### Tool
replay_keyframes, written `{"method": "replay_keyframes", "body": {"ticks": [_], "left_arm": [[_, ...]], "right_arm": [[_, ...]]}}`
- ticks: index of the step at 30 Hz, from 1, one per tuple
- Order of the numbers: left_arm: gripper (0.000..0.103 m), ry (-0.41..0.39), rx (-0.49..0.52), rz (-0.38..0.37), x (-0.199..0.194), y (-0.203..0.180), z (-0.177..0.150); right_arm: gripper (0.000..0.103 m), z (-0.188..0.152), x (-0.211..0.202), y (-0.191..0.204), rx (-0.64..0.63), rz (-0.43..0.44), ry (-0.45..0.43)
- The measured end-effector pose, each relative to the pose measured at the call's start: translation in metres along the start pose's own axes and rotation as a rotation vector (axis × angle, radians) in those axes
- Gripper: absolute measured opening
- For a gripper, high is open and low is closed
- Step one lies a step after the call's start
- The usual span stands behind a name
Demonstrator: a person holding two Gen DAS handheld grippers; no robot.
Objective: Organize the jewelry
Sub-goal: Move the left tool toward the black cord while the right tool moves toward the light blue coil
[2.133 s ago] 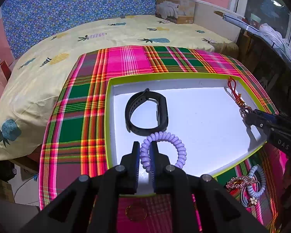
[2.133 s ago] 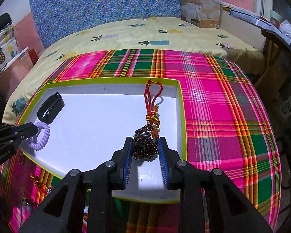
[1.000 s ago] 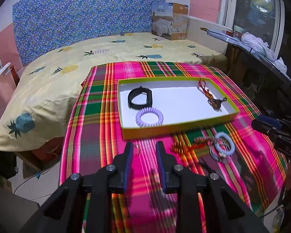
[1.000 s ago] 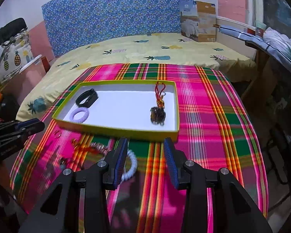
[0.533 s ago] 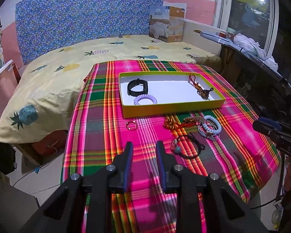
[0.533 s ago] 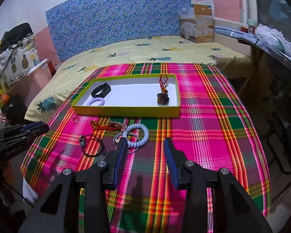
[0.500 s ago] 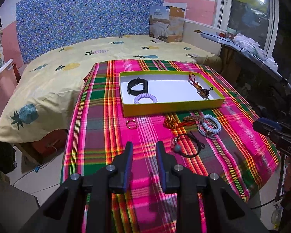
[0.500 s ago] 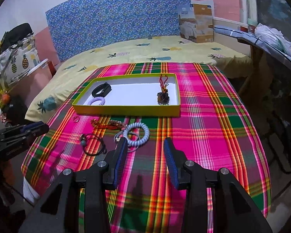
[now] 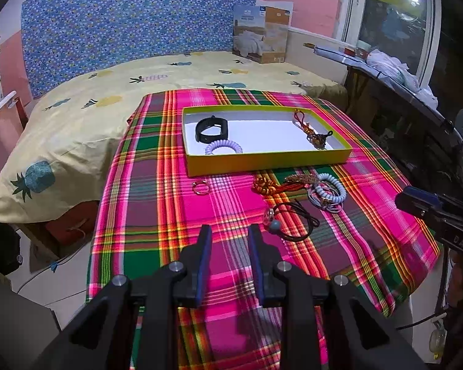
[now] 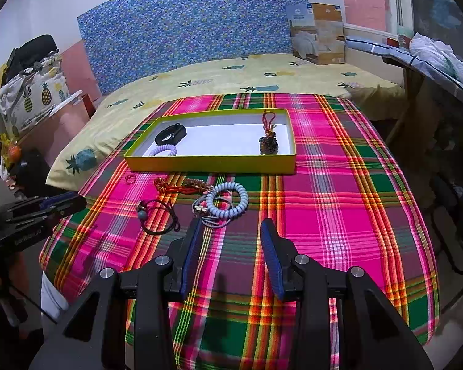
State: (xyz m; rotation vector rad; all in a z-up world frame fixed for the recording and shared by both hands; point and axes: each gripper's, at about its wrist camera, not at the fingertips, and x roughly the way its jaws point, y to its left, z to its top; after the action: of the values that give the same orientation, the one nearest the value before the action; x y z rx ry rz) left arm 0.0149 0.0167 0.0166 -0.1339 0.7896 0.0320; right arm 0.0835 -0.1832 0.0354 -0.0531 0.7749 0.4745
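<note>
A yellow-green tray [image 9: 262, 162] [image 10: 210, 163] with a white floor holds a black band [image 9: 211, 129] [image 10: 170, 133], a purple coil bracelet [image 9: 223, 147] [image 10: 163, 150] and a red-corded bead tassel [image 9: 313, 131] [image 10: 268, 140]. On the plaid cloth in front lie a gold ring [image 9: 200, 187] [image 10: 129, 178], a red-gold tassel [image 9: 274, 185] [image 10: 176, 186], a pale blue coil bracelet [image 9: 328, 189] [image 10: 228, 200] and a black cord [image 9: 293, 219] [image 10: 159, 215]. My left gripper [image 9: 227, 234] and right gripper [image 10: 230, 228] are open and empty, held back above the near cloth.
The plaid-covered table [image 9: 157, 203] drops off at its left and near edges. A bed with a yellow pineapple sheet [image 9: 86, 108] lies behind. A cardboard box [image 9: 262, 38] stands at the back. A dark cluttered shelf [image 9: 416, 98] runs along the right.
Both grippers let go of their pieces in the tray, opened, and pulled far back and up from it. In the last half second they hardly moved.
</note>
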Motion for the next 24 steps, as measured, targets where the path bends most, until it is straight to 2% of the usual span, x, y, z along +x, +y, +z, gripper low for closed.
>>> {"method": "replay_keyframes", "body": {"ticks": [5, 9, 17, 24], "left_arm": [[0.025, 0.015, 0.013, -0.016, 0.007, -0.007, 0.0], [0.025, 0.033, 0.023, -0.03, 0.016, -0.012, 0.0], [0.025, 0.066, 0.039, -0.062, 0.034, -0.022, 0.001], [0.027, 0.101, 0.046, -0.071, 0.054, -0.029, 0.003]], "right_arm": [[0.039, -0.001, 0.005, -0.002, 0.007, 0.004, 0.006], [0.033, -0.002, 0.012, -0.006, 0.018, 0.012, 0.018], [0.029, 0.0, 0.028, -0.013, 0.034, 0.019, 0.04], [0.028, 0.005, 0.047, -0.017, 0.032, 0.029, 0.06]]}}
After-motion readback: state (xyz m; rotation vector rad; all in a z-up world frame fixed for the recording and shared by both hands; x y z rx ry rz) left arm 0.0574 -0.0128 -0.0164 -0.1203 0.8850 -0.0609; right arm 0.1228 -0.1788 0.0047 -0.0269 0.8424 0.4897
